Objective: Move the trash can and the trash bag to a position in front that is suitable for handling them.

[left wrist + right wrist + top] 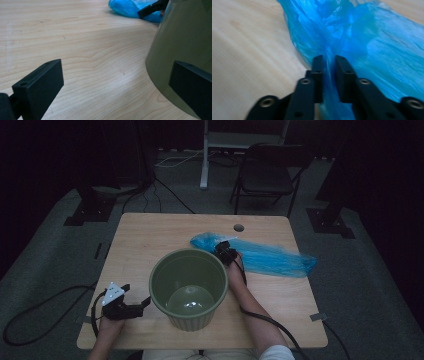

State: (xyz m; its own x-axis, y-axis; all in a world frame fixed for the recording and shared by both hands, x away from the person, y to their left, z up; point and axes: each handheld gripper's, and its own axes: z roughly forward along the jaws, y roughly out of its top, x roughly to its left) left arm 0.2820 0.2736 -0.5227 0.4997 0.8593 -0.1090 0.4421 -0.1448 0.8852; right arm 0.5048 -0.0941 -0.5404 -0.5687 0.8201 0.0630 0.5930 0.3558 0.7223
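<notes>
At the near left edge of the pale wooden desk (145,240), the left claw (134,306) rests low with its jaws spread wide and nothing between them; in the left gripper view one jaw stands just beside the wall of the round olive-green plastic bucket (185,42), apart from it as far as can be told. The bucket (189,287) stands upright near the middle of the desk's front half, its mouth open upward. Past its right rim, the right claw (223,248) reaches forward onto the crumpled translucent blue plastic bag (270,257), which lies flat across the right rear part of the desk. In the right gripper view the right claw (328,75) is drawn narrow, pinching a gathered fold of the bag (362,42) between its pads.
</notes>
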